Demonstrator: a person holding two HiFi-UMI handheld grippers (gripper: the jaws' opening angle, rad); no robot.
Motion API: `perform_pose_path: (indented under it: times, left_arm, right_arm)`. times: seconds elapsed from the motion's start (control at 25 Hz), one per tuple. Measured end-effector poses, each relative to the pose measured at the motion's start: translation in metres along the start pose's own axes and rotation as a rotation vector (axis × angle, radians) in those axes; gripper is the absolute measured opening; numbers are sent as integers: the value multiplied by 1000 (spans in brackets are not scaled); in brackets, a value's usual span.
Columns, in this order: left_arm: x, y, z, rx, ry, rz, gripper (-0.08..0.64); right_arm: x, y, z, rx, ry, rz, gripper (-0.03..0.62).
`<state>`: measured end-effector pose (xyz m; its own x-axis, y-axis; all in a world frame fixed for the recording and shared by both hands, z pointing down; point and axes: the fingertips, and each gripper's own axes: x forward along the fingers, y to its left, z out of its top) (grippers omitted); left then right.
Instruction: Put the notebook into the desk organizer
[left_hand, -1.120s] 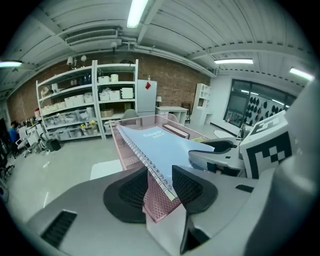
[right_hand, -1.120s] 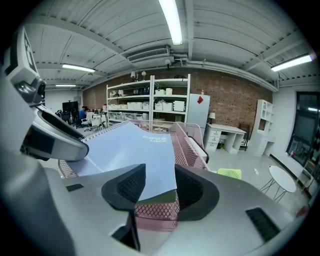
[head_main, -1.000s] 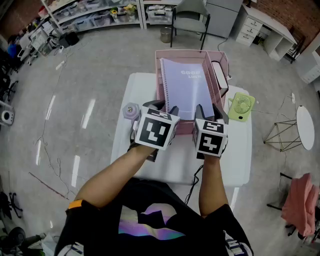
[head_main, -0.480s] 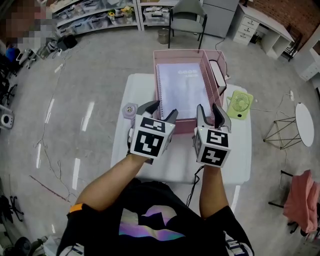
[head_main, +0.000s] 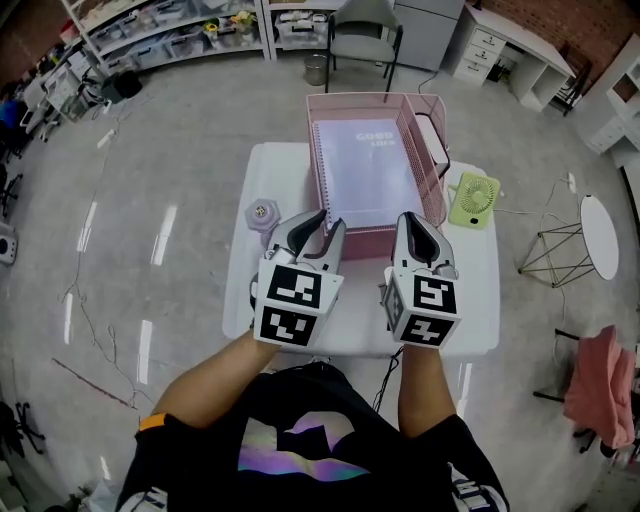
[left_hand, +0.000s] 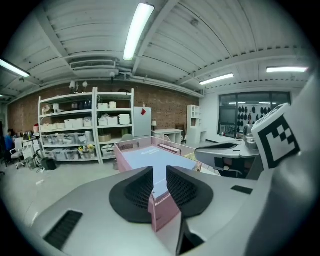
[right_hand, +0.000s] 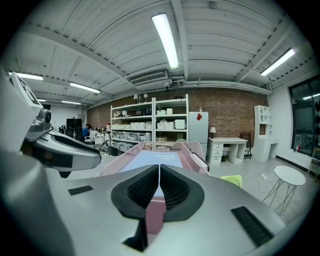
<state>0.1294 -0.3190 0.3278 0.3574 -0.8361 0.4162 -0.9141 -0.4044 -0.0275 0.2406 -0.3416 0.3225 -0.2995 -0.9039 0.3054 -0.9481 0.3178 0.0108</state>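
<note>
While the notebook (head_main: 368, 175) lies flat inside the pink desk organizer (head_main: 375, 98) at the far side of the white table (head_main: 275, 170), both tools are at the organizer's near wall. The left gripper (head_main: 322, 226) is closing its jaws. A gap remains between them, where the organizer's pink edge shows, but the pads do not press on it. The right gripper (head_main: 417, 224) has its jaws together and grasps nothing. A green fan (head_main: 472, 200) lies right of the organizer.
</note>
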Motion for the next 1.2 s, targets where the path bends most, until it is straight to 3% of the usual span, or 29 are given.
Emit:
perform_pose_path:
  times: [0.08,0.16,0.36,0.64,1.2]
  left_arm:
    - [-11,3,-5,1,-24,3,34]
    - [-22,6,-10,6,-43,2,11]
    - [-62,10,-26,28,-87,-14,8]
    - [-127,20,-76,41,-105,-40,8]
    - [-255,6,-169,51,-137,-130,8]
  right_arm:
    - [-7,12,-6,-4,4,4,21]
    - [-15,26,-12,-8,10,13,18]
    - [-41,70,-30,-12,27,37,18]
    - [-84,140,-73,47,60,66,17]
    - [-201,242,-134,63,68,33,17]
